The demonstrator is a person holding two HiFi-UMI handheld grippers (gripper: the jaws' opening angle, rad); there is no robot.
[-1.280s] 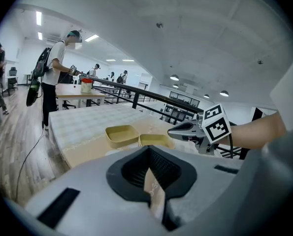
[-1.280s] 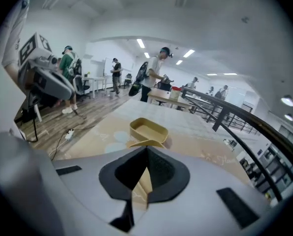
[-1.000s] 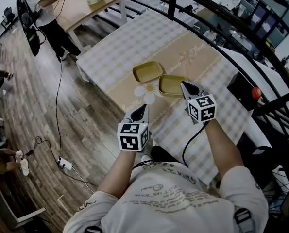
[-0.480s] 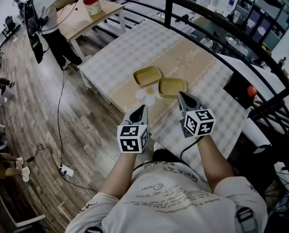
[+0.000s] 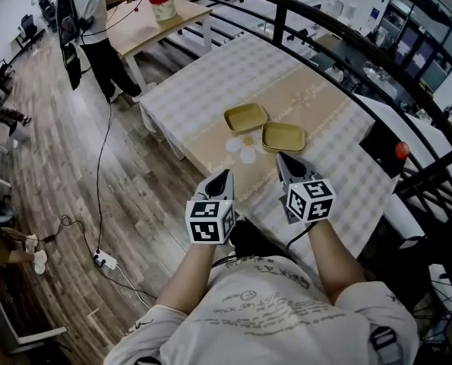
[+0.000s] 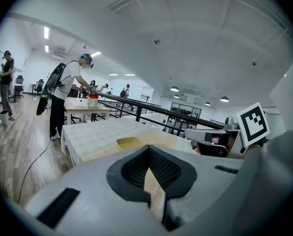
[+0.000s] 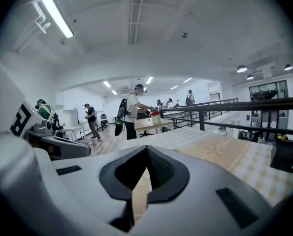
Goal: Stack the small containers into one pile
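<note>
Two shallow yellow square containers lie side by side on the checked tablecloth, the left container [image 5: 245, 118] and the right container [image 5: 283, 137], apart from each other. The left container [image 6: 129, 142] also shows low in the left gripper view. My left gripper [image 5: 225, 175] hovers over the table's near edge, shut and holding nothing. My right gripper [image 5: 280, 158] is just short of the right container, also shut and holding nothing. In both gripper views the dark pads meet with nothing between them, on the left gripper [image 6: 151, 173] and the right gripper [image 7: 139, 173] alike.
A black railing [image 5: 326, 14] curves round the table's far side. A black box with a red button [image 5: 385, 147] sits at the right. A person [image 5: 96, 14] stands at a wooden table with a red-lidded bucket [image 5: 162, 4]. A power strip [image 5: 104, 261] lies on the floor.
My right gripper has drawn back from the right container toward the table's near edge. The left gripper has hardly moved. The head view has shifted.
</note>
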